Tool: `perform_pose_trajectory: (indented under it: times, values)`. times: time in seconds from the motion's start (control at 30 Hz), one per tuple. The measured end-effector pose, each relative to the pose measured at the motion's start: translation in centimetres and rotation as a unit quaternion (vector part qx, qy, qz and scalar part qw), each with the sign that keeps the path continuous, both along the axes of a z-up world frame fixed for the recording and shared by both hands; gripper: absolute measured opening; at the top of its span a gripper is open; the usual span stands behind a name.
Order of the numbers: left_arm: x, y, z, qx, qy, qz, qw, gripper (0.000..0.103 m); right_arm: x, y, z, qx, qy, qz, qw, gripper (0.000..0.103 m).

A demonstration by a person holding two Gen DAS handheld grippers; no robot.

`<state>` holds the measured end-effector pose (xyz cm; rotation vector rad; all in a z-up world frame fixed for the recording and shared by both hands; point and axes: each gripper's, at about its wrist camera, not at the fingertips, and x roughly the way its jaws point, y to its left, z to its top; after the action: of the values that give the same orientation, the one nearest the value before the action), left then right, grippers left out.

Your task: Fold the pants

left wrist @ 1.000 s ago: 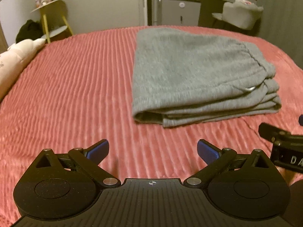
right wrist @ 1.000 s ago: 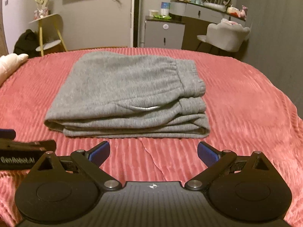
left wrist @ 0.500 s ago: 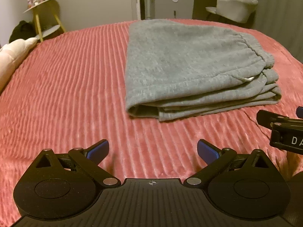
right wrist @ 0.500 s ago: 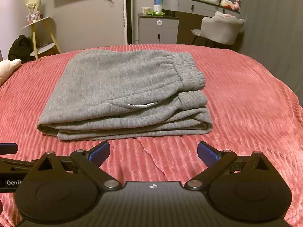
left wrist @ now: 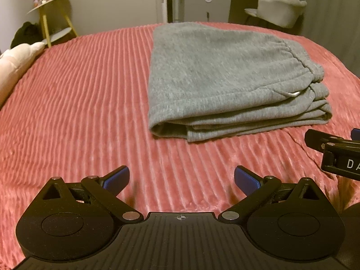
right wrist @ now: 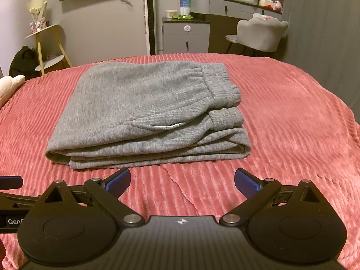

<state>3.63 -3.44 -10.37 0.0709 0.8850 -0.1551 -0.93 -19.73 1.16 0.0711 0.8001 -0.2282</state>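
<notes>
Grey sweatpants (left wrist: 227,78) lie folded into a flat stack on the red ribbed bedspread (left wrist: 78,94), waistband to the right. They also show in the right wrist view (right wrist: 146,108), straight ahead. My left gripper (left wrist: 181,180) is open and empty, hovering over the bedspread short of the stack and to its left. My right gripper (right wrist: 182,181) is open and empty just in front of the stack's near edge. Each gripper's side shows at the edge of the other's view.
A pale pillow (left wrist: 15,60) lies at the bed's left edge. Beyond the bed stand a yellow side table (right wrist: 47,45), a grey cabinet (right wrist: 185,37), a grey chair (right wrist: 261,33) and a vanity. A crease (right wrist: 180,186) runs through the bedspread near my right gripper.
Both grippers have drawn back a little and risen, so the stack sits farther away and more of the room shows. The pants have not moved. Both stay open.
</notes>
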Motion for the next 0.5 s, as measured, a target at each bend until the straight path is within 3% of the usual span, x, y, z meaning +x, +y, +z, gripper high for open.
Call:
perform_pose_trajectory:
  times: [0.5]
  values:
    - [0.1, 0.03, -0.06, -0.006, 0.006, 0.003, 1.0, 0.103, 0.21, -0.11, -0.13, 0.005, 0.005, -0.002, 1.0, 0.099]
